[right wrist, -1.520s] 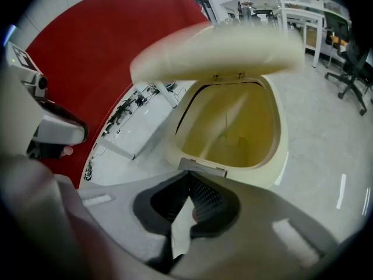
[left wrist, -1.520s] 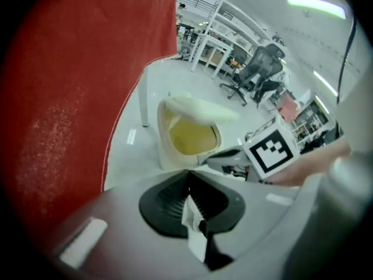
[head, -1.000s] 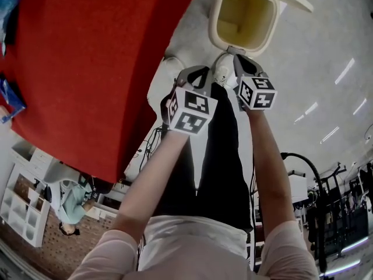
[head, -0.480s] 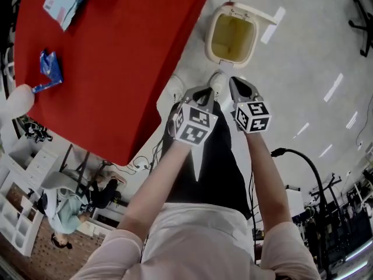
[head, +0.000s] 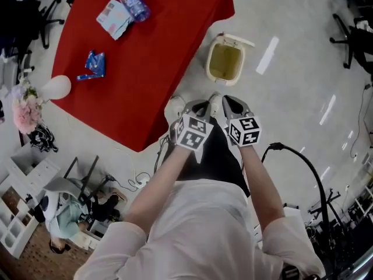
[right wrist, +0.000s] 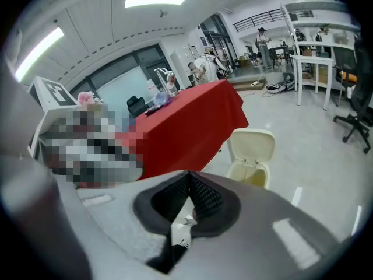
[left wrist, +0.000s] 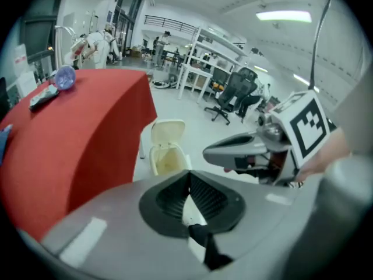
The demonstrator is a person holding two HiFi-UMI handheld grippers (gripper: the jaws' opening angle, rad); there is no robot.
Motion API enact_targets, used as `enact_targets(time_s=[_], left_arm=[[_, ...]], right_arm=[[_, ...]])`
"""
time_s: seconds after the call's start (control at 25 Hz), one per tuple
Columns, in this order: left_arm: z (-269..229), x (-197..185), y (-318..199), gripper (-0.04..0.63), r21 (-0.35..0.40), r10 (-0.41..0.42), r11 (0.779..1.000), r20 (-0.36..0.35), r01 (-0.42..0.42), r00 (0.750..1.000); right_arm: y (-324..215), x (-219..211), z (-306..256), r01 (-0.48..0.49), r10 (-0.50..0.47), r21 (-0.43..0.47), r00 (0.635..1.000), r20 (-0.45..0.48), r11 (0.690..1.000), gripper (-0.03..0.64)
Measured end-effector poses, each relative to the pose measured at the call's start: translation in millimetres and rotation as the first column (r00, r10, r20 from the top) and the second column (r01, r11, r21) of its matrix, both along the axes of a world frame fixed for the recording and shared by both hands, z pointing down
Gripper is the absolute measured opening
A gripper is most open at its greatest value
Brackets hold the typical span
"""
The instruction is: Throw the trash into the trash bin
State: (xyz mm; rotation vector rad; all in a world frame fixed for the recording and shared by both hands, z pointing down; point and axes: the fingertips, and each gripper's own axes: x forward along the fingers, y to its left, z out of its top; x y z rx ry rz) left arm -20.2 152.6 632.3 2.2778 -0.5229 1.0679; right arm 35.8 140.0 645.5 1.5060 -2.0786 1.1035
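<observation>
Head view: cream trash bin (head: pixel 225 63)

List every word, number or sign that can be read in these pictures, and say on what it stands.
No text can be read anywhere.
Flat packet on the red table: print too small.
Blue wrapper: print too small.
Bottle: label blurred.
Marker cubes: black-and-white square patterns only, no letters.
Trash bin: no print visible.
</observation>
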Motion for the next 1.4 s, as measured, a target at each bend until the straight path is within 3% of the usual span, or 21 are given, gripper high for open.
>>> enact_targets(time_s=[0.36, 0.88, 1.04, 1.4], left_arm=[[-73.6, -4.3, 1.5, 0.005, 0.051, -0.015, 0.999, -0.018, 0.016, 1.0], [-177.3, -1.1, -9.6, 0.005, 0.149, -0.018, 0.988, -0.138, 0.039, 0.99], [-192.4, 2.2, -14.8, 0.005, 0.191, -0.017, 0.98, -0.179, 0.052, 0.984], [-201.0, 5.5, -16.5, 0.005, 0.226, -0.036, 0.972, -0.149, 0.069, 0.988]], right_arm=[[6.8, -2.9, -87.2, 0.068, -0.066, 0.071, 0.998, -0.024, 0.995, 0.0], [23.9, 9.6, -180.2, 0.115, -0.109, 0.187, 0.993, -0.045, 0.976, 0.0], [26.9, 14.8, -198.2, 0.102, -0.097, 0.213, 0.995, -0.034, 0.972, 0.001], [31.2, 21.6, -215.0, 0.107, -0.106, 0.24, 0.994, -0.017, 0.965, 0.0]])
